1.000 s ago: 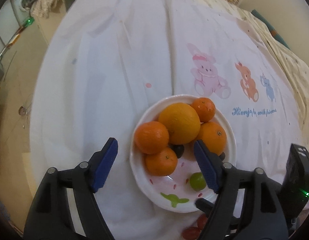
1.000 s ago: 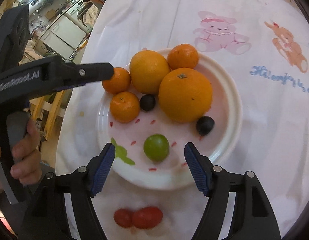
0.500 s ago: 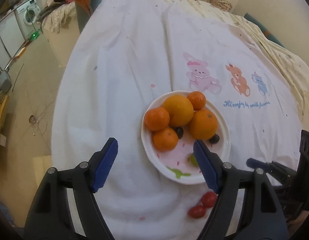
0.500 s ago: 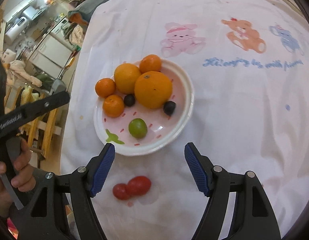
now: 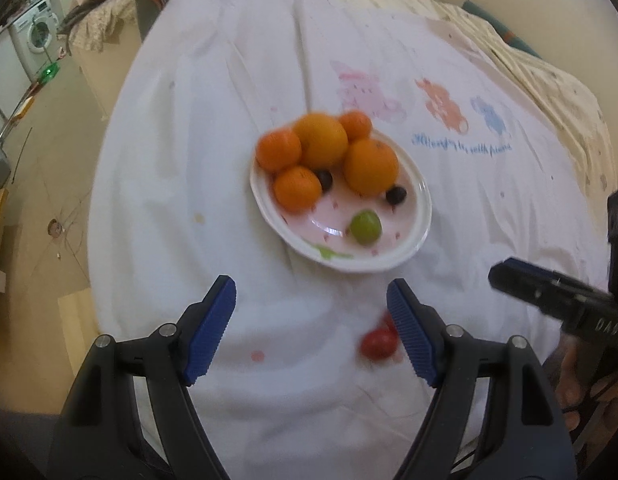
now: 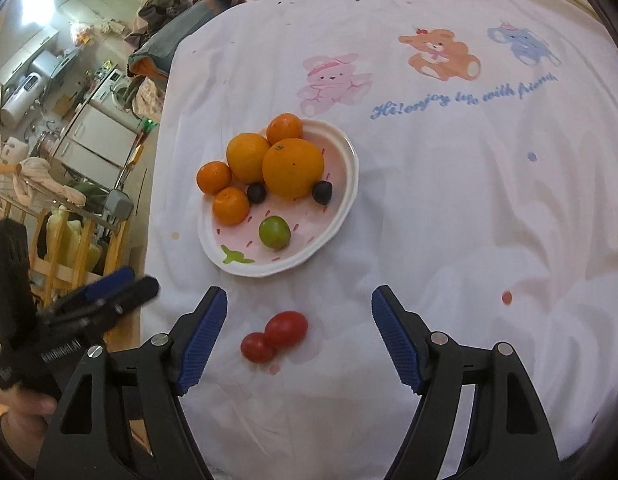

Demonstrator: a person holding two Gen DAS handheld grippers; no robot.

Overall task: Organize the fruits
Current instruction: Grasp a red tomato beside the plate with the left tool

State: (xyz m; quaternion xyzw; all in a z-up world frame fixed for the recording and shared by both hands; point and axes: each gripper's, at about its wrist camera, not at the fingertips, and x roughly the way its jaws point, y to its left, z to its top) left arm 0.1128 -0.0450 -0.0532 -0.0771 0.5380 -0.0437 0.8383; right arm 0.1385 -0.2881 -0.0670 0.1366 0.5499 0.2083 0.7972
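Right wrist view shows both grippers drawn back from the plate (image 6: 341, 216) of oranges, the right gripper (image 6: 299, 340) with jaws just widened and empty over the two tomatoes (image 6: 275, 338) still on the sheet (image 6: 469, 208), likely next; left gripper (image 5: 309, 326) open, empty.

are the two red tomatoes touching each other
Touching. In the right wrist view the small tomato sits pressed against the larger tomato on the cloth, no gap between them, in front of the plate.
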